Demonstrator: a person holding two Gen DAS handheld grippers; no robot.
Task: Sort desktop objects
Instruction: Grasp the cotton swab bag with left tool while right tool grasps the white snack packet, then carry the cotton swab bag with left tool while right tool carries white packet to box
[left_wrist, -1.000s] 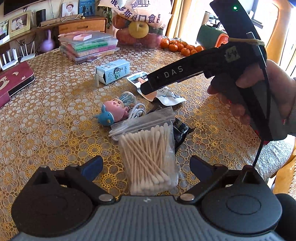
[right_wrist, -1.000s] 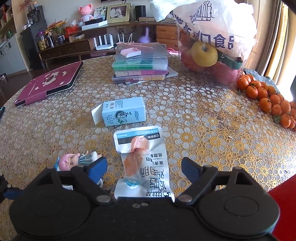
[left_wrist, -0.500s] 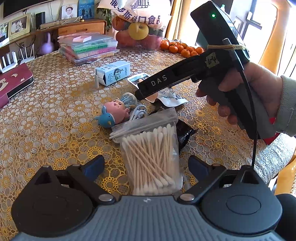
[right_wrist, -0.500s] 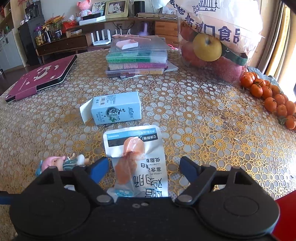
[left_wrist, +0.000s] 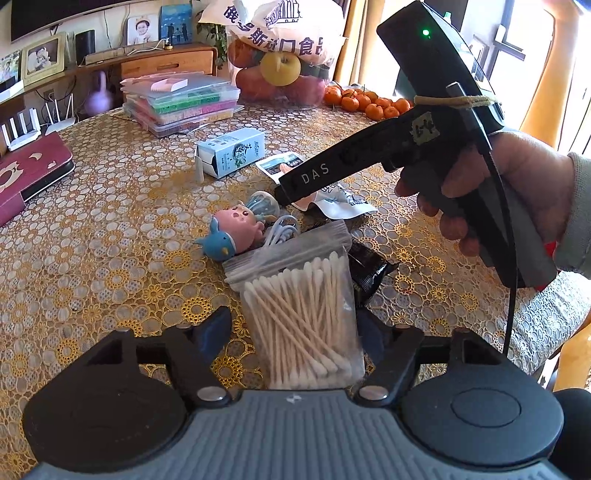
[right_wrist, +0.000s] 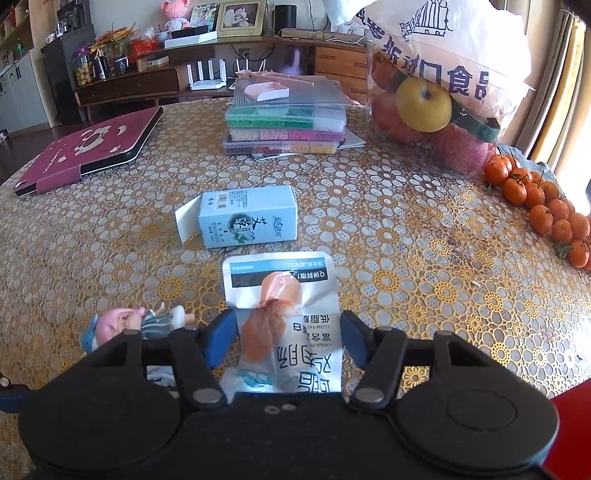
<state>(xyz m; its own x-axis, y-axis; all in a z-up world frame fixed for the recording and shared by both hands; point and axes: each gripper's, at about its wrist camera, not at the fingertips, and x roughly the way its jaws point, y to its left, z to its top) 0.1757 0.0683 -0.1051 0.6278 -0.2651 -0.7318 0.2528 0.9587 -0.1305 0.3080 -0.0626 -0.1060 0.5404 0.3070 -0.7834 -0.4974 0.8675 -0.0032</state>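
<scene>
A clear zip bag of cotton swabs (left_wrist: 303, 317) lies between the fingers of my left gripper (left_wrist: 295, 332), which is open, its pads close to the bag's sides. Beyond the bag lie a pink and blue doll (left_wrist: 232, 232), a white cable (left_wrist: 280, 230) and a black packet (left_wrist: 369, 273). My right gripper (right_wrist: 286, 332) is open around a white snack packet (right_wrist: 284, 288), with the fingers at the packet's edges. A light blue box (right_wrist: 251, 218) lies just past it. A hand (left_wrist: 517, 192) holds the right gripper's black housing (left_wrist: 369, 155).
At the far side of the gold lace tablecloth (right_wrist: 424, 240) stand stacked plastic boxes (right_wrist: 288, 122), a bag of fruit (right_wrist: 436, 110) and several oranges (right_wrist: 546, 206). A maroon case (right_wrist: 92, 147) lies far left. The table edge (left_wrist: 546, 317) runs close on the right.
Both grippers' fingers have narrowed, the left around the swab bag, the right around the snack packet. The right gripper has moved forward and lower over the packet.
</scene>
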